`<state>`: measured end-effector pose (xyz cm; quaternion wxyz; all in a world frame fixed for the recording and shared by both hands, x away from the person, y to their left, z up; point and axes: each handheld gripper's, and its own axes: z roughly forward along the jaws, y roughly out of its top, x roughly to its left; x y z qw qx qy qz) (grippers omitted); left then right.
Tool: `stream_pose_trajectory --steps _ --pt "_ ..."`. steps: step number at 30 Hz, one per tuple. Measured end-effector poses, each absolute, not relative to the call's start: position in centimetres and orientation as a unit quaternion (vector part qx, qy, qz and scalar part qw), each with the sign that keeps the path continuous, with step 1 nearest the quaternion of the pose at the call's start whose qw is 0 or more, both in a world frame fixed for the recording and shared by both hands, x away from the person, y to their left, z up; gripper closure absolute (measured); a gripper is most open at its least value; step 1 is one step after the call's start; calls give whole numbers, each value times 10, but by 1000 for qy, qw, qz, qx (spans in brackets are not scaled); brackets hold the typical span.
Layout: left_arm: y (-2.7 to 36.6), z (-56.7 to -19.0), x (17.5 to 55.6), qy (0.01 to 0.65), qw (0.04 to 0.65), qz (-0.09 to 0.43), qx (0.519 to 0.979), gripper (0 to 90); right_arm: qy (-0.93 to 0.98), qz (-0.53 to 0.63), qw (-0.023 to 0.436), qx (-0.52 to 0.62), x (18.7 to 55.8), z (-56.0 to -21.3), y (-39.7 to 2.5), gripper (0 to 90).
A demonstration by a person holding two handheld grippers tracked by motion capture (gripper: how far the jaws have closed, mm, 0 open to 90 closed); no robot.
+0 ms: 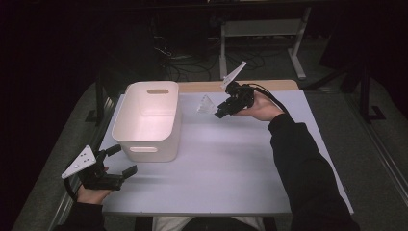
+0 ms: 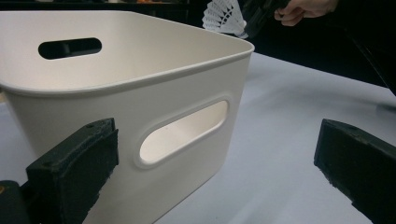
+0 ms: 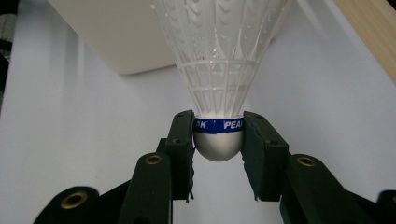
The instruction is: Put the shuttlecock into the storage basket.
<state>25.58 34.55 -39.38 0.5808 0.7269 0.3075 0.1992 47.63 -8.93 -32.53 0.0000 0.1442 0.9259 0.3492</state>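
1. My right gripper (image 3: 218,140) had its jaws clamped on the rounded cork head of the shuttlecock (image 3: 218,70), one jaw on each side of the blue band, with the white skirt fanning away from them.
2. In the high view that right gripper (image 1: 222,111) held the shuttlecock (image 1: 207,104) above the counter (image 1: 231,159), just beside the far right corner of the white bin (image 1: 149,120), skirt pointing toward it.
3. My left gripper (image 2: 215,177) had its jaws spread wide with nothing between them, facing the bin's (image 2: 140,93) near wall and its oval handle slot.
4. In the high view the left gripper (image 1: 122,161) sat low at the near left of the counter, close to the bin.
5. What I saw of the bin's inside was bare.
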Motion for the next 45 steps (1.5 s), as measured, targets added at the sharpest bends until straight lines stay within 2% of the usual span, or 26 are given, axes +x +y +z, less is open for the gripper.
stream_pose_trajectory --steps 7,8,23,45 --pt "345 -394 256 307 581 199 727 0 921 363 -1 140 471 -313 -87 644" --pt "345 -394 257 307 580 199 728 0 916 379 -3 134 467 -302 -82 645" --pt "345 -394 257 307 580 198 728 0 915 390 -4 108 460 -268 -53 645" --pt "345 -394 257 306 581 198 728 0 921 382 1 73 449 -235 -10 646"
